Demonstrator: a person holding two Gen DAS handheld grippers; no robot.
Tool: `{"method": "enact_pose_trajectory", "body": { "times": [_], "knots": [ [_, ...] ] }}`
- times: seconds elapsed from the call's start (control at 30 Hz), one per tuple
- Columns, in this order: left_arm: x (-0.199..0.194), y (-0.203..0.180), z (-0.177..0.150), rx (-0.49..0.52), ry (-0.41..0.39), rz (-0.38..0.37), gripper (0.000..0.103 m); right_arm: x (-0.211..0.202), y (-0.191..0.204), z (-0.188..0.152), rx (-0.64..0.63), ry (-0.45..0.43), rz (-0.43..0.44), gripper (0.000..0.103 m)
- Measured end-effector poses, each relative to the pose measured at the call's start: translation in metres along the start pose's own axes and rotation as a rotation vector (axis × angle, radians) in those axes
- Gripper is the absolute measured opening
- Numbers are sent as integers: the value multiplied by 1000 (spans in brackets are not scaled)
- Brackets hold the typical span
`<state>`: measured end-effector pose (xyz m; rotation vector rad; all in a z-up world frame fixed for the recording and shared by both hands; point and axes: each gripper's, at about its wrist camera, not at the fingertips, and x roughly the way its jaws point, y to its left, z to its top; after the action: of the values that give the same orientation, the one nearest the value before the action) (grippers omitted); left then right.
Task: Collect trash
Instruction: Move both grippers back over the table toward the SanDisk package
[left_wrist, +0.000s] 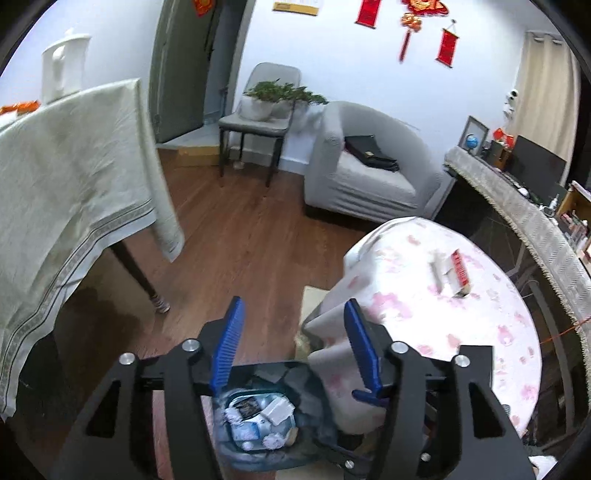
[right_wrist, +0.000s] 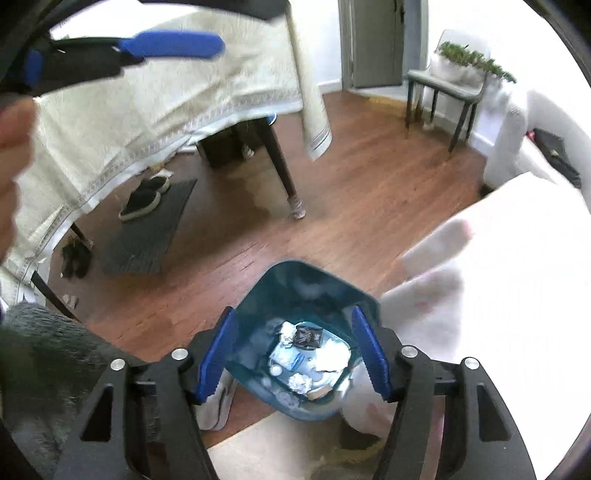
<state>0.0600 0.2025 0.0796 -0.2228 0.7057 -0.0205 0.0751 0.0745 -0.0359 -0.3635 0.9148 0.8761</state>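
Right wrist: bin (right_wrist: 306, 291) rim beside tablecloth (right_wrist: 498, 295).

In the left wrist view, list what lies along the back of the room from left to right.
White pitcher on the cloth-covered table → grey door → grey chair with potted plants → grey armchair holding a black bag → small globe → dark monitor.
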Motion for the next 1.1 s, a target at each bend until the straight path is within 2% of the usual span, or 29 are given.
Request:
{"method": "enact_pose_trajectory", "body": {
  "times": [0.13,0.3,0.47,0.57,0.67,0.8,0.9,1.1],
  "knots": [
    [-1,-32,11,47,-17,-24,63,-49,-24,0,40,-72,-15,64],
    [8,-70,26,66,-12,-82,67,-103,-77,-11,87,-123,-120,64],
    [50,-117,29,111,39,-136,67,-132,-138,-19,124,-119,-252,64],
    [77,-140,24,133,70,-156,66,-142,-173,-28,158,-127,-303,64],
    [107,-164,20,151,105,-178,65,-141,-196,-41,199,-128,-314,62],
    [127,-186,16,173,122,-186,64,-133,-220,-60,248,-139,-324,58],
    [140,-202,12,208,129,-191,63,-131,-228,-75,278,-148,-304,56],
    [168,-212,6,200,161,-174,57,-122,-236,-76,304,-155,-275,55]
  ]
}}
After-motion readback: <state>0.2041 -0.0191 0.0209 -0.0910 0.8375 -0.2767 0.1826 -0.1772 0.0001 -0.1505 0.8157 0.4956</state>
